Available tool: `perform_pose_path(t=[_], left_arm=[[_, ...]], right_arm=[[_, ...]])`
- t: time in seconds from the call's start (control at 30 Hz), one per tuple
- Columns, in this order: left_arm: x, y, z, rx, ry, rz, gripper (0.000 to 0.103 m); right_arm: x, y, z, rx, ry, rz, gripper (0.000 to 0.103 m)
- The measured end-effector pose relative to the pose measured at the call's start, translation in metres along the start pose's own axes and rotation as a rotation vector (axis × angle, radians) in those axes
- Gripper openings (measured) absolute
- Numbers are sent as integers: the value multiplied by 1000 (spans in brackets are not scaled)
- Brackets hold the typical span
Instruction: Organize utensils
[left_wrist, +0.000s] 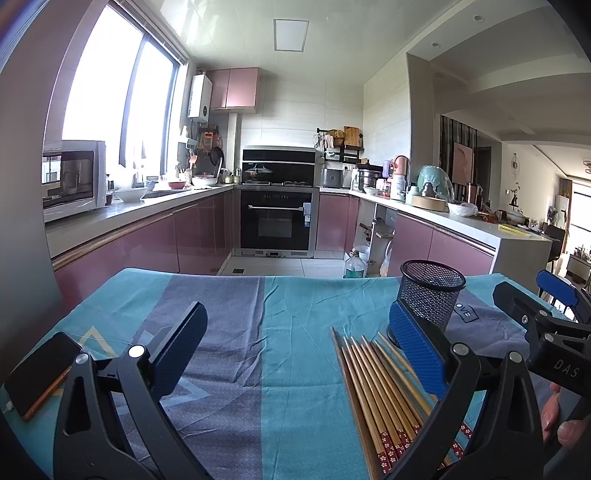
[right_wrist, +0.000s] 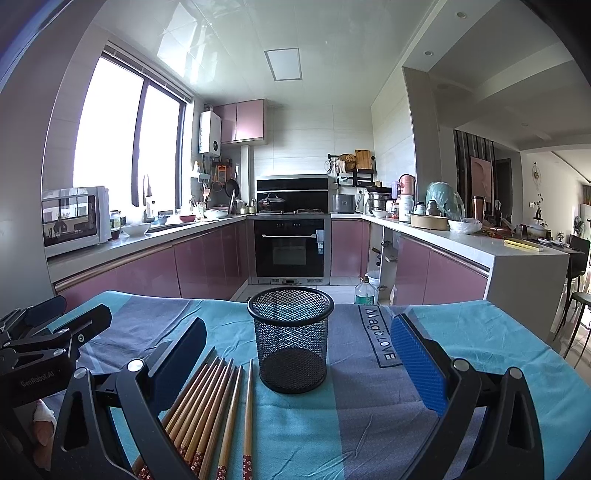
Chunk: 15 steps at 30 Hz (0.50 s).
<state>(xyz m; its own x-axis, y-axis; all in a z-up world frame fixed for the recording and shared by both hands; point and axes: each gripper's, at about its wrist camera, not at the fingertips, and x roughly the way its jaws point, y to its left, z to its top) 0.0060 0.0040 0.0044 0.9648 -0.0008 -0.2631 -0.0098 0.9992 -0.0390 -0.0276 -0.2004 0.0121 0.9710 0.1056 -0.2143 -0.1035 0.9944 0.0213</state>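
On a blue-striped cloth (right_wrist: 369, 424), a row of chopsticks (right_wrist: 218, 402) lies side by side just near-left of an upright, empty mesh cup (right_wrist: 291, 341). The left gripper (left_wrist: 295, 354) and right gripper (right_wrist: 295, 360) both hover above the cloth, jaws wide and holding nothing. The sticks' long axis runs near to far, tapered tips pointing away toward the cup, flower-patterned ends nearest. Judged from here, a good pick pinches one or two sticks across the middle, then tips them upright before lowering into the cup. A phone (left_wrist: 37, 373) rests far left.
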Motion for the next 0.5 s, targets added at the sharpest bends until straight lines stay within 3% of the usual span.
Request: perform_pose_path(t=[0.5], left_arm=[[3, -1, -4, 6, 21, -2, 97]], right_arm=[[7, -2, -1, 1, 17, 17, 97]])
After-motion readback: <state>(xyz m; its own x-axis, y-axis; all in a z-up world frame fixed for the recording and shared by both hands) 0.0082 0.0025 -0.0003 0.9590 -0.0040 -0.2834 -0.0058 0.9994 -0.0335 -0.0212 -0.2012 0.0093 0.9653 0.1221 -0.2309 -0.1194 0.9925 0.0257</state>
